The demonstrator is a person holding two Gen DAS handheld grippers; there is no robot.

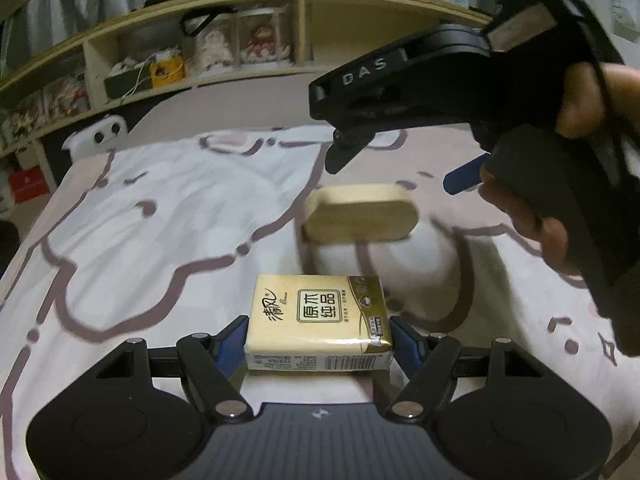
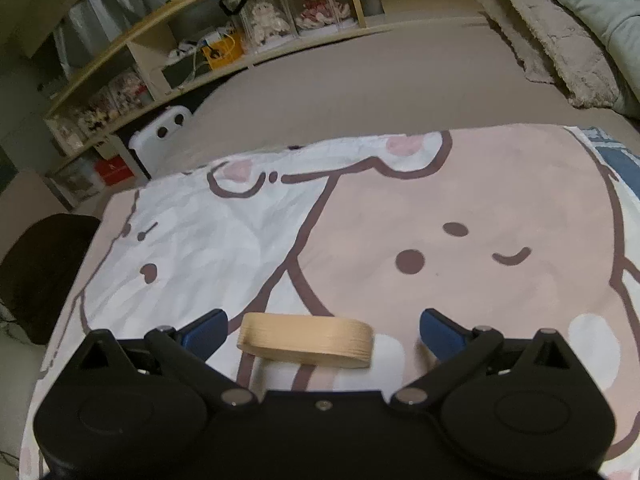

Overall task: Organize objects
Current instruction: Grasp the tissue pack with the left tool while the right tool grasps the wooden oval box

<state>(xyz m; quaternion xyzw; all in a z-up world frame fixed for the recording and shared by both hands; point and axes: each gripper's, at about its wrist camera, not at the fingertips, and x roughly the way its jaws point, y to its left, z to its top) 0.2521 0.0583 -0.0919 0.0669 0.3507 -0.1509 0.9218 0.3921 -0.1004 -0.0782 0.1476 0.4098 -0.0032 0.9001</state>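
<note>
While L gripper [image 1: 318,334] sits clamped on the tissue pack [image 1: 318,322], held just above the cartoon blanket [image 2: 460,184], R gripper [image 2: 322,330] hangs w/ fingers spread wide, oval wooden block [image 2: 306,340] between them but untouched. Step in hand, prob.: R pickup of block. Next move needs R lower, centred, then squeeze across the block's narrow width. Nearby: shelf unit [image 2: 192,46] w/ dolls at back, pillows [image 2: 560,52] far right, well apart. Only crowding: the 2 grippers work close together.
</note>
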